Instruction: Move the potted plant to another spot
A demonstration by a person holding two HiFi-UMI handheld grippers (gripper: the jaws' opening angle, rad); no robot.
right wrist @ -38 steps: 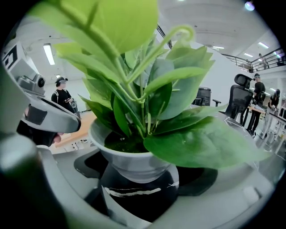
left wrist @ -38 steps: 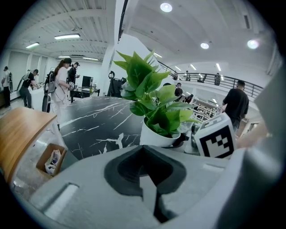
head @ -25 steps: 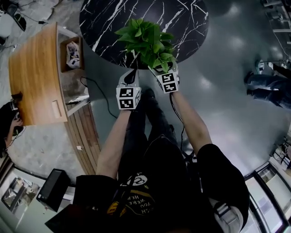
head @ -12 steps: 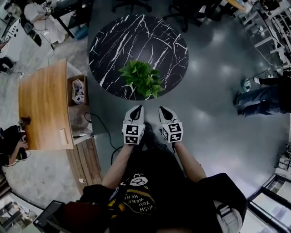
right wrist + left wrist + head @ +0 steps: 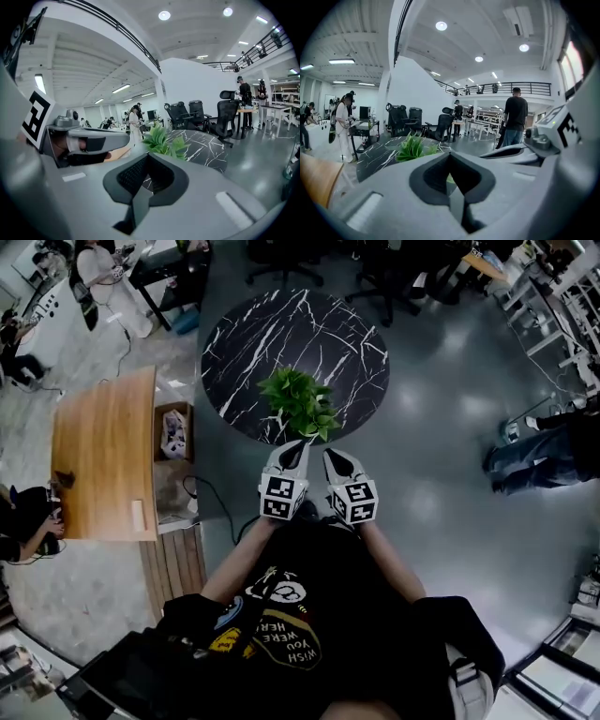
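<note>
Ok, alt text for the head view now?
A leafy potted plant stands at the near edge of a round black marble table; the left gripper and right gripper hover side by side just short of it, both shut and empty.

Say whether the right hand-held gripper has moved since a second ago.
Yes. The right hand-held gripper pulled back toward the person: from the leaves of the potted plant to just off the round table.

Black short-sleeved T-shirt (image 5: 314,601) with white-and-yellow chest print (lettering included). Left gripper (image 5: 296,454) and right gripper (image 5: 334,459): pale grey shells, each with black-and-white square-marker cubes.
</note>
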